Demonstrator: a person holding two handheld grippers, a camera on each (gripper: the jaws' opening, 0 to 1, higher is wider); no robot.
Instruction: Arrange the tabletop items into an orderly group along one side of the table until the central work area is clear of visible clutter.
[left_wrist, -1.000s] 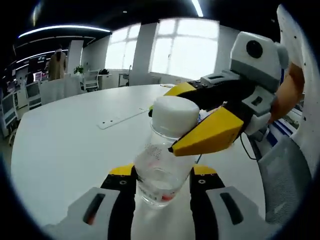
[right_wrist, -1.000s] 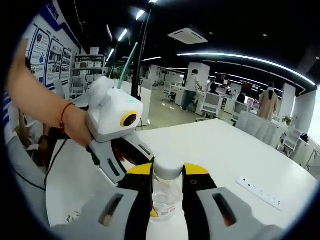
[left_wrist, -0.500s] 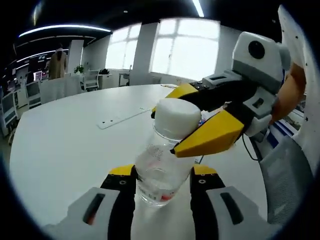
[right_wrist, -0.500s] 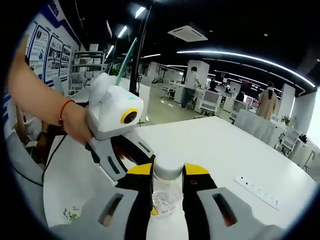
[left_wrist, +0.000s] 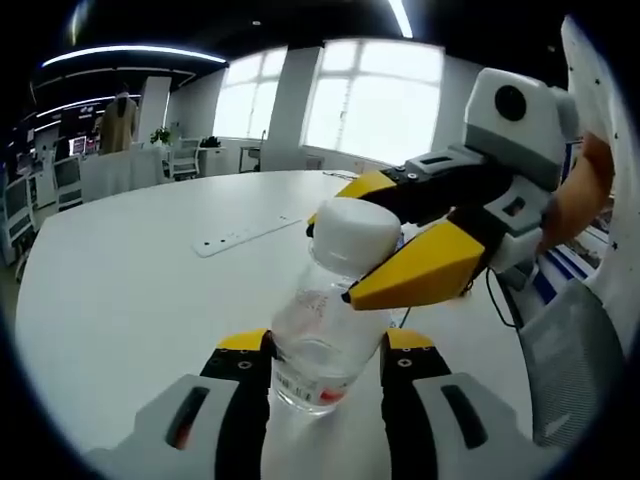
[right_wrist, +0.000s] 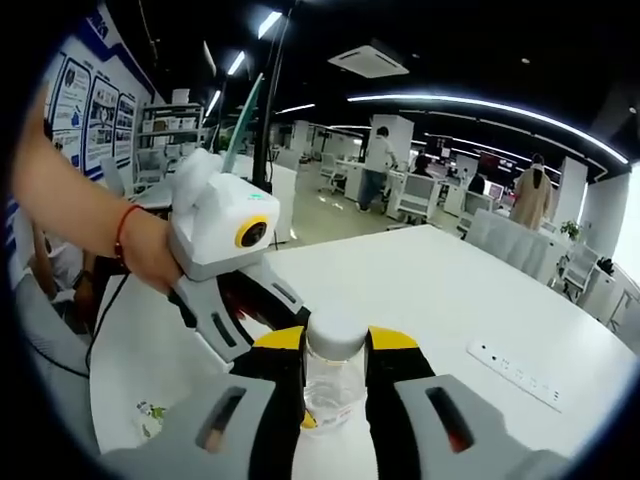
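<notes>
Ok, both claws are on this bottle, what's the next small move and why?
Probably twist the cap with the right claw: it pinches the white cap while the left claw clamps the clear bottle, now tilted, by its body.

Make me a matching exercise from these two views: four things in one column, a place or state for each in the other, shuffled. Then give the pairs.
Things
1. clear bottle
2. white cap
3. power strip
4. red string

Places or states
A. lying flat on the white table, away from both grippers
B. tied around the person's wrist
C. between the right gripper's yellow-tipped fingers
D. body between the left gripper's fingers, leaning

Pairs: 1-D, 2-C, 3-A, 4-B
</notes>
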